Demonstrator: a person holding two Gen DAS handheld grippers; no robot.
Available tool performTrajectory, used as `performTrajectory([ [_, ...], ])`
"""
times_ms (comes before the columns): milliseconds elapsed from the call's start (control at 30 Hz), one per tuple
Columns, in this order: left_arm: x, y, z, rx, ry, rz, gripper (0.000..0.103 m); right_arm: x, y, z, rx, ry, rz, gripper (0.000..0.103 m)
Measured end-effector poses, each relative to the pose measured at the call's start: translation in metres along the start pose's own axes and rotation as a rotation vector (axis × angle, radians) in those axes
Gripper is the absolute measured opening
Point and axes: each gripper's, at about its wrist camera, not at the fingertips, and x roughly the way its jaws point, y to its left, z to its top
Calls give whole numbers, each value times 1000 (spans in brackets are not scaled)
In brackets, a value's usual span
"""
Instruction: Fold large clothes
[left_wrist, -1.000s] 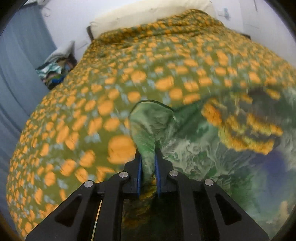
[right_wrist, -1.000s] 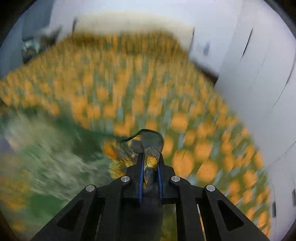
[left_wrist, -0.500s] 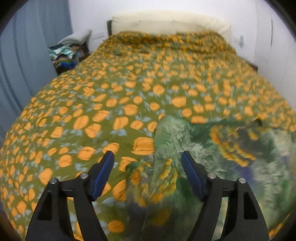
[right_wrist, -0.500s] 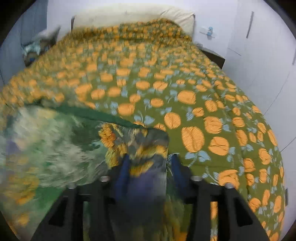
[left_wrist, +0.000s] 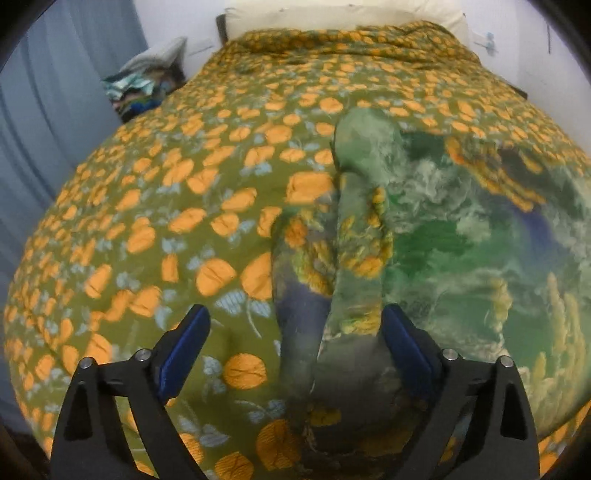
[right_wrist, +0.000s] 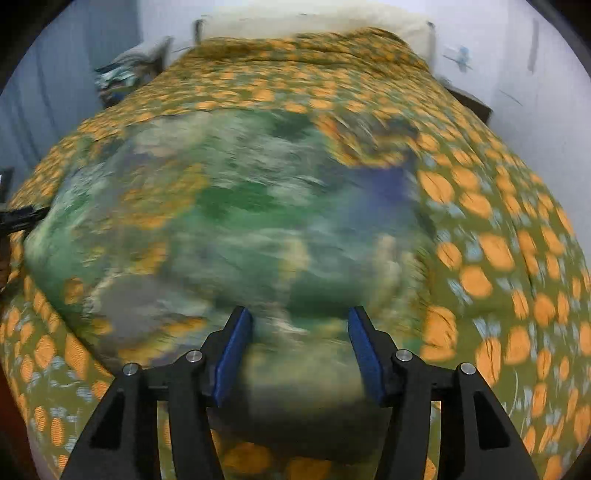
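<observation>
A green, blue and yellow printed garment (left_wrist: 443, 240) lies spread on the bed, its left edge bunched into a long fold. My left gripper (left_wrist: 293, 314) hovers over that fold with its jaws opening. The fold lies loose between them, close to the right pad (left_wrist: 402, 343), and is not pinched. In the right wrist view the same garment (right_wrist: 240, 206) is motion-blurred. My right gripper (right_wrist: 299, 314) sits above its near edge, jaws also opening, with cloth below and between the blue pads (right_wrist: 232, 350) but not gripped.
The bed carries an olive bedspread with orange spots (left_wrist: 166, 184), also seen as the bedspread (right_wrist: 498, 240) to the right. A cream pillow (left_wrist: 332, 18) lies at the head. A pile of clothes (left_wrist: 144, 88) sits beside a blue curtain (left_wrist: 55, 92).
Both grippers were shut on garment corners a second ago. Both have opened and let the cloth drop onto the bed, then drawn back towards the near edge; the right one swung left.
</observation>
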Motion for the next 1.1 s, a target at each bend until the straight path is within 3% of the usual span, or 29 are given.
performTrajectory([
  [100, -32, -2, 14, 16, -46, -13, 86, -25, -7, 17, 45, -40, 3, 54],
  [200, -67, -15, 26, 33, -127, -104, 95, -56, 2, 34, 37, -129, 47, 56],
  [333, -74, -56, 43, 85, -95, -236, 95, -48, 22, 50, -2, -139, 102, 57],
  [500, -64, -151, 40, 369, -39, -354, 95, -5, 18, 43, 81, -61, 138, 57],
  [600, -19, -199, 37, 492, 47, -291, 96, 16, 5, 34, 106, -20, 144, 56],
  [633, -6, -207, 40, 492, 55, -270, 99, 18, 3, 33, 110, -21, 146, 56],
  [900, 67, -222, 116, 202, 118, -151, 103, 31, 1, 27, 150, -50, 139, 57],
  [1000, 73, -223, 121, 181, 118, -130, 103, 32, 1, 26, 153, -60, 139, 57],
  [1100, 48, -219, 112, 215, 79, -155, 96, 31, -1, 26, 156, -61, 145, 57],
])
